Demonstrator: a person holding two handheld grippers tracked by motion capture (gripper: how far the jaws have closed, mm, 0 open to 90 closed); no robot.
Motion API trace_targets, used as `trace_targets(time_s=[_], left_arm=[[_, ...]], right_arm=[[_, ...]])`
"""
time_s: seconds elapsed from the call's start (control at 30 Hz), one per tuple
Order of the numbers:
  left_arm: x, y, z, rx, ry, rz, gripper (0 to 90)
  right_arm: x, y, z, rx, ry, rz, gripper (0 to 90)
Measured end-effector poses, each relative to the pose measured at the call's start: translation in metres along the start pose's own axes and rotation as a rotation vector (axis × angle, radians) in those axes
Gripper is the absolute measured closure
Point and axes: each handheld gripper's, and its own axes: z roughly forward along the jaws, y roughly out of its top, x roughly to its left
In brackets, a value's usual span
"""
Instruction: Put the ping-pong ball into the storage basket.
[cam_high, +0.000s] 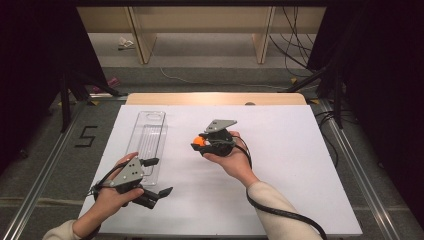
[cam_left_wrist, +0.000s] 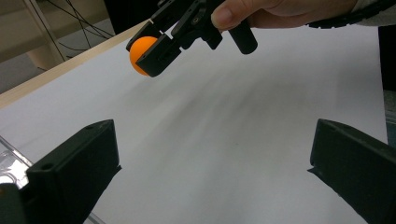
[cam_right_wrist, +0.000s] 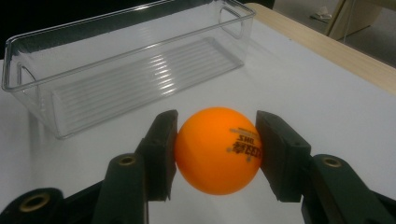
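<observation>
An orange ping-pong ball (cam_right_wrist: 218, 150) with printed lettering sits clamped between the two black jaws of my right gripper (cam_right_wrist: 217, 151). In the high view that right gripper (cam_high: 198, 142) hovers over the middle of the white sheet, ball (cam_high: 199, 141) at its tip, facing left toward a clear plastic bin (cam_high: 148, 140). My left gripper (cam_high: 156, 176) rests near the table's front left, jaws spread wide with nothing between them. The left gripper view shows the right gripper (cam_left_wrist: 154, 46) farther off, holding the ball (cam_left_wrist: 140, 49) above the sheet.
The clear bin (cam_right_wrist: 121, 60) is long, ribbed on the bottom and empty, lying lengthwise at the left of the white sheet (cam_high: 280, 165). A wooden table edge (cam_high: 215, 98) runs along the far side. Cables and stands crowd the floor beyond.
</observation>
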Motion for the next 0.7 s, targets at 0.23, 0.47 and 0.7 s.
trace_targets(time_s=[0.23, 0.47, 0.7], left_arm=[[0.0, -0.0001, 0.0, 0.0, 0.0, 0.0, 0.8], [0.0, -0.0002, 0.0, 0.002, 0.0, 0.001, 0.8], [0.0001, -0.0002, 0.0, 0.002, 0.0, 0.001, 0.8]], right_arm=[[0.0022, 0.0036, 0.0012, -0.007, 0.005, -0.002, 51.5], [0.0034, 0.0054, 0.0022, -0.011, 0.01, -0.002, 51.5], [0.0039, 0.0072, 0.0031, -0.015, 0.011, -0.002, 51.5]])
